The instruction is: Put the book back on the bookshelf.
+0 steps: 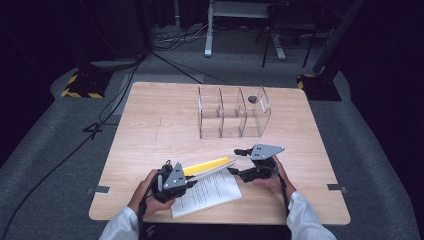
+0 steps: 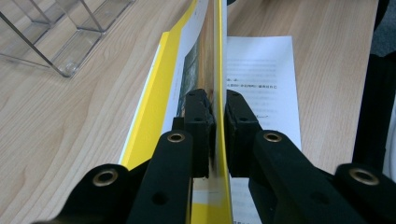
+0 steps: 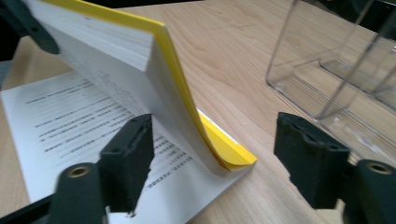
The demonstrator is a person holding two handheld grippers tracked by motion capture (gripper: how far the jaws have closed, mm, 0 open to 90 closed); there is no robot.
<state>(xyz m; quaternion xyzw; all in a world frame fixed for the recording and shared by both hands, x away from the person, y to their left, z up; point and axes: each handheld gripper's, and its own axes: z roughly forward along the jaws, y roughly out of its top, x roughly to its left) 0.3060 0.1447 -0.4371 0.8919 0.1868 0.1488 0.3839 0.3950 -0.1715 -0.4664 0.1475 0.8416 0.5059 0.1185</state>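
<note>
Nearest to me, my left claw (image 1: 187, 176) is closed tight on the yellow cover (image 2: 218, 93) of the book (image 1: 210, 192), lifting it open over the surface (image 1: 150, 125). To the right, my right claw (image 1: 240, 161) stands wide open, holding nothing; turning the pages remains, I think.

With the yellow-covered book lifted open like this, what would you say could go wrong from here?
The left gripper pinches only the yellow cover and some pages of the book, so the bent stack might slip free or crease. The right gripper is open around the spine and may catch loose pages. The clear organizer stands near.
</note>
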